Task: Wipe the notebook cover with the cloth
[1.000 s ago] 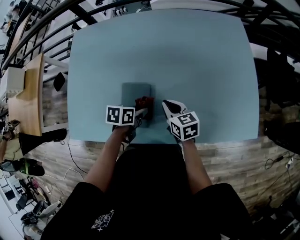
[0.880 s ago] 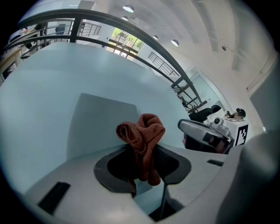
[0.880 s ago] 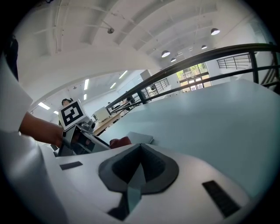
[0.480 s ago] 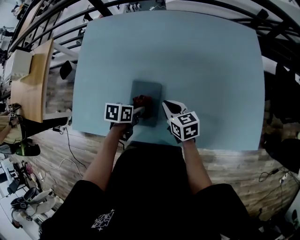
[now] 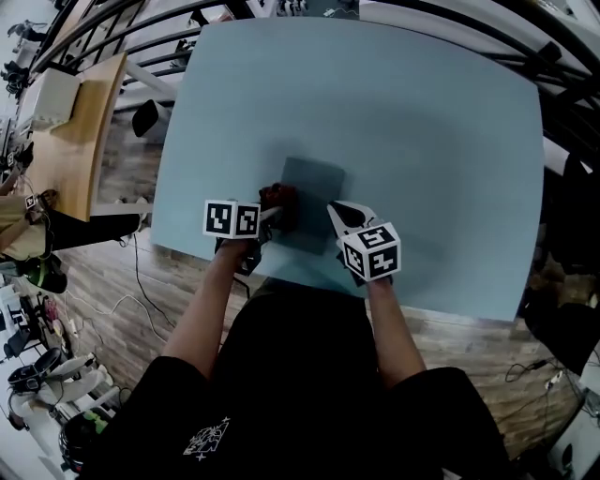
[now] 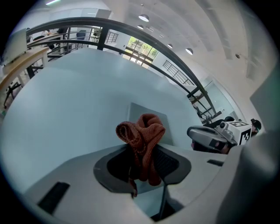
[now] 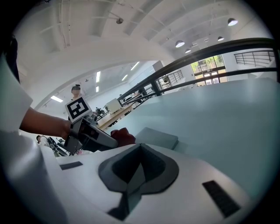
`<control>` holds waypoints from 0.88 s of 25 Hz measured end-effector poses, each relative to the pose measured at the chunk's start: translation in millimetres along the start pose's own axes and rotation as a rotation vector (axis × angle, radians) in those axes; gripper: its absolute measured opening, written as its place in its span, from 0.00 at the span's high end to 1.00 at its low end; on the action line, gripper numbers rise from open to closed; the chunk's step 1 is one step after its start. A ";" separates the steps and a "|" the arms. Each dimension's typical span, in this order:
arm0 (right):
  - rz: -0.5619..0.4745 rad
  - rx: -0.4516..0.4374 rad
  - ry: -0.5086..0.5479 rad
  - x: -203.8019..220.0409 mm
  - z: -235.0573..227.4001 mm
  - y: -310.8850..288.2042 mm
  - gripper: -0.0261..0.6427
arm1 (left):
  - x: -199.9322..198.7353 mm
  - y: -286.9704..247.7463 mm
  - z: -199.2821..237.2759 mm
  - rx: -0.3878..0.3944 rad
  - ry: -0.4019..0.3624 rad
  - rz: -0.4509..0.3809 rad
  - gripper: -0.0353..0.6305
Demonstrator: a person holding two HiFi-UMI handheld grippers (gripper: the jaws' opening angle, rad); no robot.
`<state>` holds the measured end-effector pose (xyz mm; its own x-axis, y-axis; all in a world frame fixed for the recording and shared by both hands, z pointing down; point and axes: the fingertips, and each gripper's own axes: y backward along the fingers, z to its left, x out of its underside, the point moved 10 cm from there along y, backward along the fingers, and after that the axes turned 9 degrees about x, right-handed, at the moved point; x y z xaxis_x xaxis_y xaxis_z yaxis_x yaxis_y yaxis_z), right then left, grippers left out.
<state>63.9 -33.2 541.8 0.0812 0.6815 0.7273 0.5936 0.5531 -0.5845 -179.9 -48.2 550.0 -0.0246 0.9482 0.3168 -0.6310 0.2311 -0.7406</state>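
Note:
A grey-blue notebook (image 5: 315,204) lies flat near the front edge of the pale blue table (image 5: 394,112). My left gripper (image 5: 271,215) is shut on a bunched rust-red cloth (image 5: 278,196), which sits at the notebook's left edge. In the left gripper view the cloth (image 6: 142,133) rises from between the jaws, with the notebook (image 6: 144,114) behind it. My right gripper (image 5: 338,215) hovers by the notebook's right front corner, jaws shut on nothing. The right gripper view shows the notebook (image 7: 158,137), the cloth (image 7: 123,136) and the left gripper (image 7: 89,133) beyond its own jaws.
A wooden desk (image 5: 80,112) stands off to the left of the table, and black railings (image 5: 122,28) curve round the far side. Wood-pattern floor with cables (image 5: 141,281) runs along the table's front edge.
The cloth in my left gripper has slid from the notebook's right part to its left edge. The head view has shifted, so the table sits further right in frame.

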 end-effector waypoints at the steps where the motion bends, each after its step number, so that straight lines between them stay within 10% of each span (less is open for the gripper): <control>1: 0.002 -0.004 0.003 -1.0 0.2 -1.4 0.96 | -0.3 2.4 2.6 -0.007 0.005 -0.004 0.74; 22: -0.014 -0.003 0.019 -5.8 7.1 2.0 0.96 | 10.1 48.5 29.3 -0.111 0.031 -0.056 0.74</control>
<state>58.9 -32.6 533.8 0.0881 0.6647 0.7419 0.5971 0.5608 -0.5735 -233.5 -33.9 534.6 0.0331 0.9389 0.3426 -0.5408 0.3051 -0.7838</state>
